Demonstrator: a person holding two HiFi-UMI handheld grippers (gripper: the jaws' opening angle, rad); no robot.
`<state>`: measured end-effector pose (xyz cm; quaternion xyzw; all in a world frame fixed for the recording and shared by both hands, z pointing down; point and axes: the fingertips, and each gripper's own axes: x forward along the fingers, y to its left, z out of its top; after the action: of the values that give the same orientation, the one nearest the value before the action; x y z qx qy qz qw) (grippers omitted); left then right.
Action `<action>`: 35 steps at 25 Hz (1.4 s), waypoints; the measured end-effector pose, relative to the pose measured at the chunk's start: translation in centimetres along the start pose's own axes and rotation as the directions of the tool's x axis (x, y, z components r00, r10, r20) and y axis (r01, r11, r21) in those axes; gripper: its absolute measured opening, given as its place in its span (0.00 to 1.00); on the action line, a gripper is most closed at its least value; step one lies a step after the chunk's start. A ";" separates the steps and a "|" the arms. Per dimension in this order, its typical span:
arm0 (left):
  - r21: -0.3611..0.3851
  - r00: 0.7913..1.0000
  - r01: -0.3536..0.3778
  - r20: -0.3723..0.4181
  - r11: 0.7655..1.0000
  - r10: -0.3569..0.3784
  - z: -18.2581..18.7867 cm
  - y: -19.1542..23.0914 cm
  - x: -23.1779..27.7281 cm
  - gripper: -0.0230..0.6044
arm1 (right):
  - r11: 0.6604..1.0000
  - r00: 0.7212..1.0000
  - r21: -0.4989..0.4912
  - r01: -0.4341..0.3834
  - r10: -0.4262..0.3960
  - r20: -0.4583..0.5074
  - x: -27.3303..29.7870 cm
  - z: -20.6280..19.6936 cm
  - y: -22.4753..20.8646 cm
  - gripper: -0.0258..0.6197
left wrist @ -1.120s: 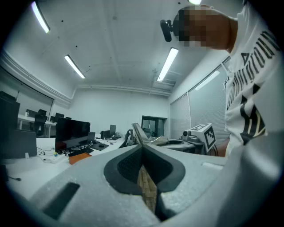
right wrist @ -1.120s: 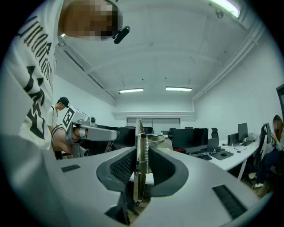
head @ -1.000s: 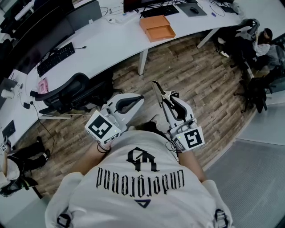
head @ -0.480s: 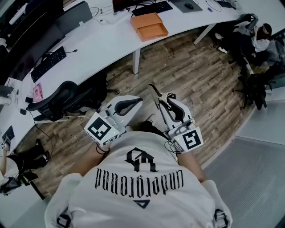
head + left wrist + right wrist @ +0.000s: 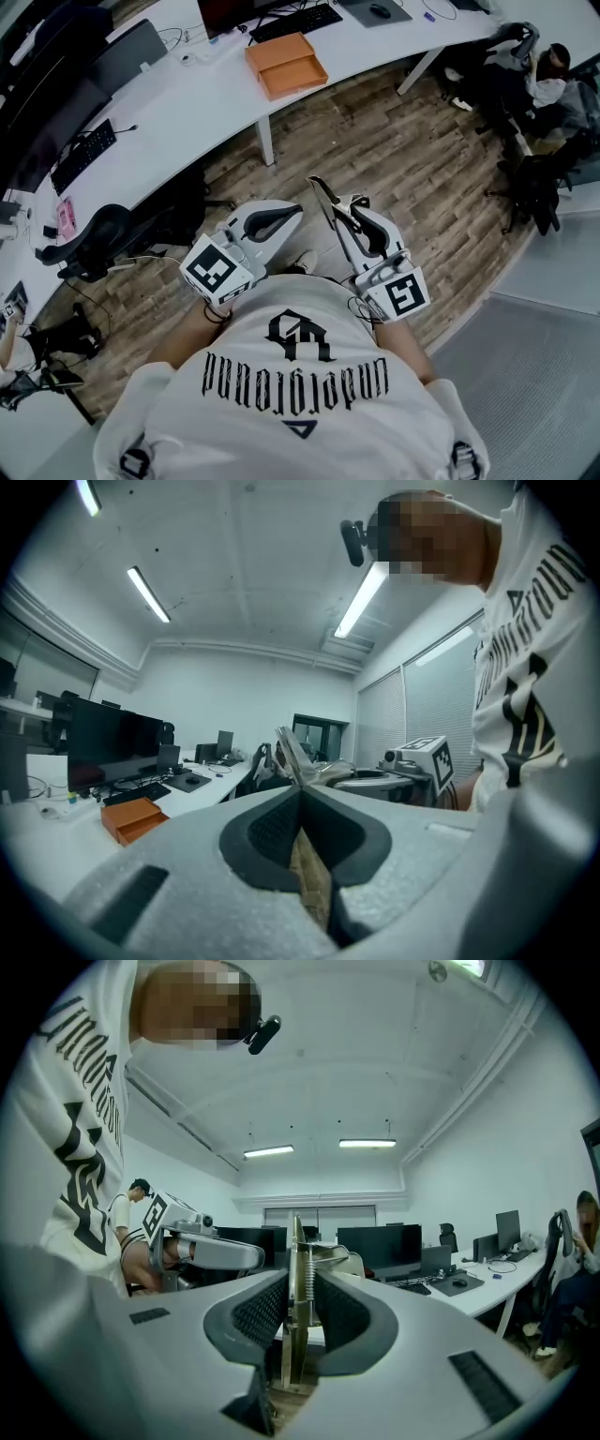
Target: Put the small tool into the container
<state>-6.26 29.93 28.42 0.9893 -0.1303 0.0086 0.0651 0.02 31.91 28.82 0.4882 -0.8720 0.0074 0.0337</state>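
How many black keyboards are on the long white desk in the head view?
2. One black keyboard lies at the top edge, beyond the orange rectangular box; the other on the left stretch of the long white desk. More may be out of frame.

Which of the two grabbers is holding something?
The right gripper: its jaws pinch a thin metal tool with a spring. The left gripper has its jaws closed together with nothing between them.
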 end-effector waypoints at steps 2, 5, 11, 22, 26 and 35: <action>0.008 1.000 0.015 0.000 1.000 -0.015 0.3 -0.5 2.2 0.06 | 1.000 1.000 0.000 -0.011 0.011 0.004 -0.5 0.1 -1.6 0.18; 0.014 1.000 0.029 -0.005 0.999 -0.029 0.2 -1.0 4.7 0.06 | 1.000 1.000 -0.002 -0.013 0.013 0.010 -1.3 0.0 -3.6 0.18; 0.012 0.999 0.044 -0.020 0.999 -0.043 0.0 -0.9 7.8 0.06 | 0.999 1.000 0.033 0.008 -0.008 0.008 -2.1 -0.6 -6.6 0.18; 0.000 0.997 0.074 -0.013 0.997 -0.074 0.2 1.2 10.7 0.06 | 0.996 0.999 0.087 0.030 -0.032 0.016 -1.1 0.2 -9.9 0.18; 0.002 0.997 0.076 -0.016 0.997 -0.076 0.2 2.5 11.0 0.06 | 0.997 0.999 0.075 0.032 -0.033 0.022 -0.1 0.6 -10.4 0.18; -0.002 0.996 0.087 -0.004 0.996 -0.087 1.1 8.3 10.7 0.06 | 0.997 0.999 0.064 0.039 -0.040 0.016 5.6 1.3 -11.7 0.18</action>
<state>1.93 19.08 28.78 0.9939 -0.0871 0.0075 0.0667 6.97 20.95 27.71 0.5064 -0.8617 0.0301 0.0108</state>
